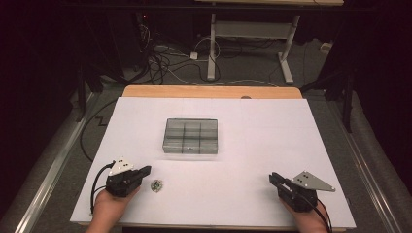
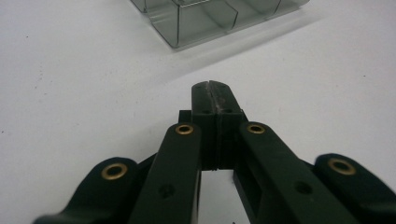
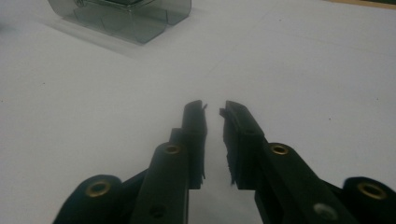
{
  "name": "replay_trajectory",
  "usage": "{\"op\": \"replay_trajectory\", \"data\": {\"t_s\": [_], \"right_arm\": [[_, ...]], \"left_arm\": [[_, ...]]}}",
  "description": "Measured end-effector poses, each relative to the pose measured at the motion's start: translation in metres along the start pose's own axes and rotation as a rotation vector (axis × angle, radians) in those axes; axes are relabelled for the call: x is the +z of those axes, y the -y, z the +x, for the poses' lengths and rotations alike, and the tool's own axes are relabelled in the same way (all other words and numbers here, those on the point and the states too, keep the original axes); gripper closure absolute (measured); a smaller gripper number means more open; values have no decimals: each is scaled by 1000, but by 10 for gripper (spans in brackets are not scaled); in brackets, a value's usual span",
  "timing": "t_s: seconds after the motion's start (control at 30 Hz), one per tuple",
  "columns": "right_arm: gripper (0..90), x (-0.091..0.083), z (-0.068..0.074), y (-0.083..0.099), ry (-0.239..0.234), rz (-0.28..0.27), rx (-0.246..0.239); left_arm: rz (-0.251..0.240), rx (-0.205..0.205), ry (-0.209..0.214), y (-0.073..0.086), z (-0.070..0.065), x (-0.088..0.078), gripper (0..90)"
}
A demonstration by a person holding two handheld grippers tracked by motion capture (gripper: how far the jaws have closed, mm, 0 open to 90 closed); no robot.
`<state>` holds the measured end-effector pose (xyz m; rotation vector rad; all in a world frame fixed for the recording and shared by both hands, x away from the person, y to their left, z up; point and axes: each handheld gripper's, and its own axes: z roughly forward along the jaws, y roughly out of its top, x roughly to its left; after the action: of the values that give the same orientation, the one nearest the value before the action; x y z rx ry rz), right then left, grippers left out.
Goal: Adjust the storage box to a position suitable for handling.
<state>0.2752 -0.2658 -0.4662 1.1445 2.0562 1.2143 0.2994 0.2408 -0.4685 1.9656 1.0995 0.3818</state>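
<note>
Near the bench's (image 1: 272, 145) front edge, the small round metal part (image 1: 156, 185) lies just beside the left claw (image 1: 145, 171), likely first for the compartment box (image 1: 190, 136); left claw shut and empty; right claw (image 1: 273, 178) nearly shut, gripping nothing

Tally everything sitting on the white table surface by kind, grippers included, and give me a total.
Clear compartment box: 1
Small round metal part, lying near the left gripper: 1
Handheld grippers: 2, the left gripper and the right gripper
Total: 4
</note>
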Motion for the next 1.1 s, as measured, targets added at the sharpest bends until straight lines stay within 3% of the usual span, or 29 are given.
{"op": "replay_trajectory", "data": {"t_s": [0.07,0.33,0.6,0.87,1.1], "right_arm": [[900,-1,-1,0,5,-2,3],[900,-1,-1,0,-9,-2,-4],[900,-1,4,-3,-8,-10,-50],[900,-2,3,-5,-17,-9,-44],[900,-5,1,-5,-40,-17,-29]], "left_arm": [[-6,4,3,0,-1,1,873],[-8,-4,30,-2,0,5,874],[-28,-66,62,-8,4,11,874],[-41,-63,35,-24,9,15,873],[-48,-58,-11,-55,25,30,874]]}}
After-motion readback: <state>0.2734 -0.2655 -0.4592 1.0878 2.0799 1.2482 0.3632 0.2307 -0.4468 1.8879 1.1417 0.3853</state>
